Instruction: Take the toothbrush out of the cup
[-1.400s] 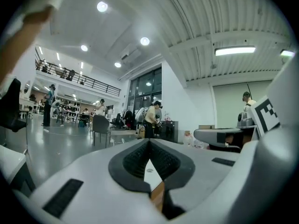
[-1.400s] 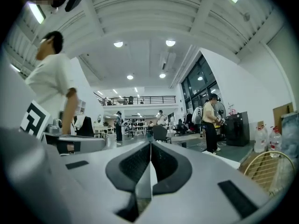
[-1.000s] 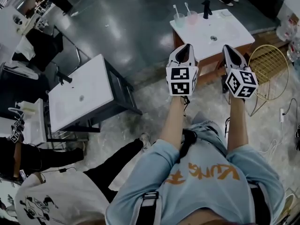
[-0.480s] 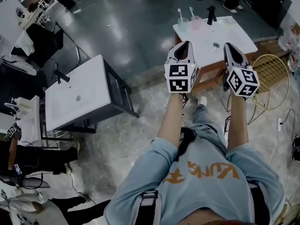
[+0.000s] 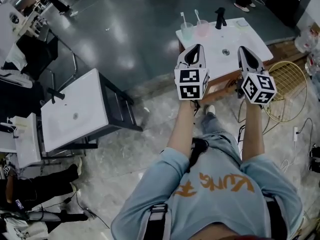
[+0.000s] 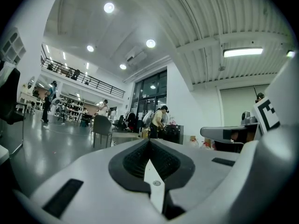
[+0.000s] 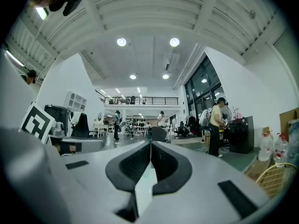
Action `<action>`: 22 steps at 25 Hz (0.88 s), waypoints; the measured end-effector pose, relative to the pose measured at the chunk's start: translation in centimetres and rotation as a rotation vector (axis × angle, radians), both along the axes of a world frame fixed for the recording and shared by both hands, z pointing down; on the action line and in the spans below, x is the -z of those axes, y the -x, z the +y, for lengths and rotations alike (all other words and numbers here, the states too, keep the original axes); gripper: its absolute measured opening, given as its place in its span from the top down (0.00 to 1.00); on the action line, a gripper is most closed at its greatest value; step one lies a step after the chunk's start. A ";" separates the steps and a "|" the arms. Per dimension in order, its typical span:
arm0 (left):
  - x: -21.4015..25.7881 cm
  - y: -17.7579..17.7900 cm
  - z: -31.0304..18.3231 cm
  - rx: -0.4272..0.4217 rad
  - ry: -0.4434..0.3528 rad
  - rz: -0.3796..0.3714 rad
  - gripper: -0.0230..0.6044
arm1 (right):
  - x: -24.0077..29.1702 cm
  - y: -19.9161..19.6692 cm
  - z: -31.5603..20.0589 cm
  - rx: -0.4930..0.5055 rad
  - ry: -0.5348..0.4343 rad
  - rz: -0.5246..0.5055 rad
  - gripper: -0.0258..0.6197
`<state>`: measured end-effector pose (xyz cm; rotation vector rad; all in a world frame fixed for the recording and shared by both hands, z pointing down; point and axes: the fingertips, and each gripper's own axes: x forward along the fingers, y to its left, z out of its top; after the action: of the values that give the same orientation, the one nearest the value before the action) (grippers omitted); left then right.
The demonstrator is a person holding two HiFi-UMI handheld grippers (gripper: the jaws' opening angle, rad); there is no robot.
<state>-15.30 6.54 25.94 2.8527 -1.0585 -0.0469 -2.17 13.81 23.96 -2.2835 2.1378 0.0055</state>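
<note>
Two cups stand at the far left end of a white sink table [image 5: 245, 36] in the head view: a pale green cup [image 5: 187, 32] and a pink cup [image 5: 202, 28]. A white toothbrush [image 5: 183, 18] stands in the green one, a second toothbrush [image 5: 198, 14] in the pink one. My left gripper [image 5: 196, 48] and right gripper [image 5: 242, 49] are held up side by side, short of the table and well apart from the cups. Both are shut on nothing. The left gripper [image 6: 149, 142] and right gripper [image 7: 150, 143] views look out across the hall, so no cups show there.
A black faucet [image 5: 219, 16] rises behind the basin drain [image 5: 226, 52]. A gold wire basket [image 5: 289, 79] stands right of the table. Another white sink stand [image 5: 75, 109] is at the left. Cables [image 5: 295, 134] lie on the floor at the right.
The person has stepped forward; the scene shifted in the head view and the bystander at lower left dropped out of sight. Both grippers stay shut and side by side.
</note>
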 end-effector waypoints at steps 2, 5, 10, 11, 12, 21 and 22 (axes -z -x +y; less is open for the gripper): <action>-0.7 -1.3 -1.5 0.001 0.015 -0.005 0.94 | -0.7 -1.1 -1.6 0.005 0.018 -0.003 0.92; -2.4 -3.2 -3.4 0.002 0.055 -0.016 0.94 | -2.2 -2.6 -3.6 0.013 0.052 -0.015 0.92; -6.3 -6.0 -6.2 0.002 0.145 -0.045 0.94 | -6.1 -4.6 -6.8 0.033 0.134 -0.018 0.92; -7.1 -6.5 -6.8 0.008 0.162 -0.053 0.94 | -6.9 -5.0 -7.3 0.037 0.152 -0.020 0.92; -8.0 -6.9 -7.4 0.016 0.179 -0.061 0.94 | -7.7 -5.4 -7.9 0.041 0.169 -0.025 0.92; -13.2 -11.6 -13.6 0.099 0.276 -0.143 0.94 | -11.9 -9.8 -15.7 0.129 0.256 -0.069 0.91; -13.3 -12.0 -14.3 0.110 0.278 -0.146 0.94 | -12.1 -10.2 -16.7 0.144 0.261 -0.072 0.92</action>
<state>-3.26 -7.74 39.22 2.5794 -1.1466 0.2822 8.04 -2.89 36.11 -2.2060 2.3831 -0.3732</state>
